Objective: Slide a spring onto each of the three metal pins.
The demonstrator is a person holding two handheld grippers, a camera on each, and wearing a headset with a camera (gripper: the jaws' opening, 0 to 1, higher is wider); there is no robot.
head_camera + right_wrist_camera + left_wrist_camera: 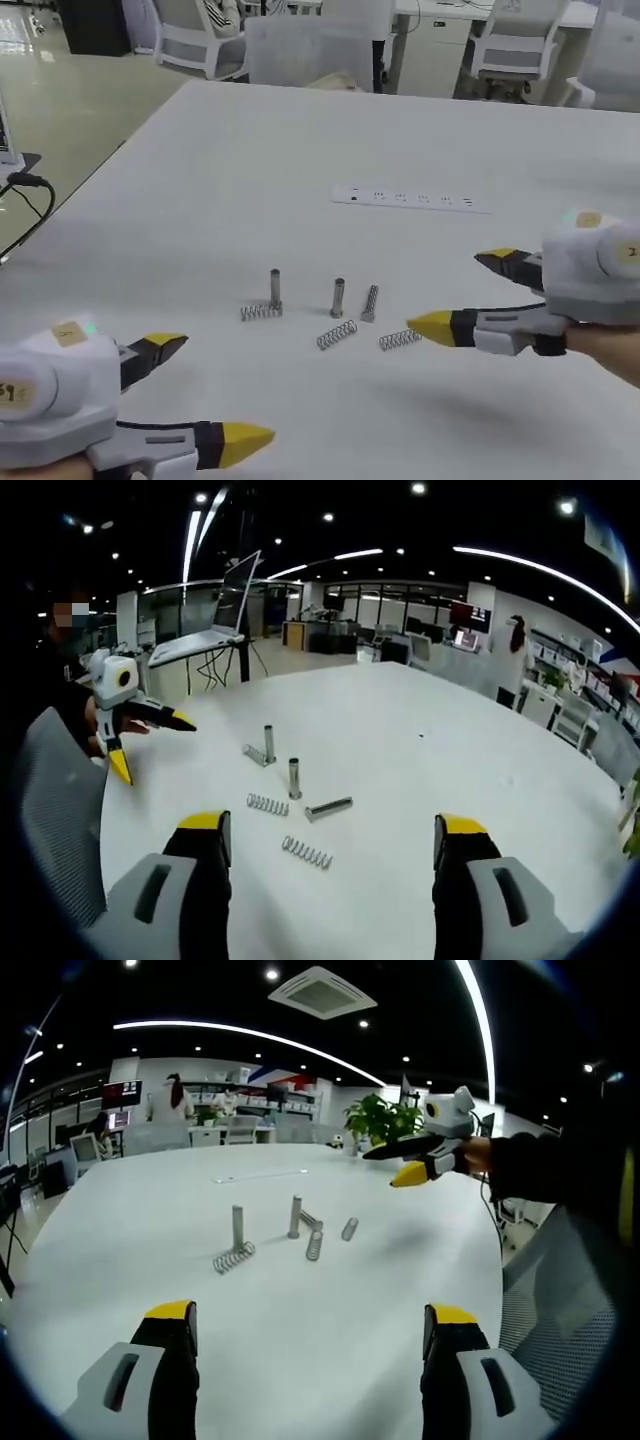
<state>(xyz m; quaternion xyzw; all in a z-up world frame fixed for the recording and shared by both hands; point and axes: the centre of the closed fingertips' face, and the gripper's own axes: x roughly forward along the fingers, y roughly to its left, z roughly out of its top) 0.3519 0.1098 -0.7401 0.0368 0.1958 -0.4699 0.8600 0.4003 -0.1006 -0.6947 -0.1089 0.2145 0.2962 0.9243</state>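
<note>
Work set out: a person at a white bench (300, 150) holds the left tool (205, 392) and the right tool (462, 295). Both have their jaws spread wide and carry nothing, one to either side of three small metal pins and three springs.

The left pin (275, 288) and the middle pin (338, 297) stand upright. The right pin (370, 303) lies tipped on its side, as the right gripper view makes plain. The left spring (261, 312) lies at the foot of the left pin and the middle spring (337, 335) just in front of the middle pin. The right spring (400, 340) lies close to the lower tip of the right tool. A power strip (410, 198) lies well behind. No spring is on a pin yet.

The springs look light and thin-wired, likely to roll, squash or flick away if pinched hard. A gentle hold across the coils near one end would probably leave the bore free to meet a pin. The pins look stiff, smooth and narrow-based, apt to topple at a sideways nudge. The fallen one would want gripping low on its shaft.
</note>
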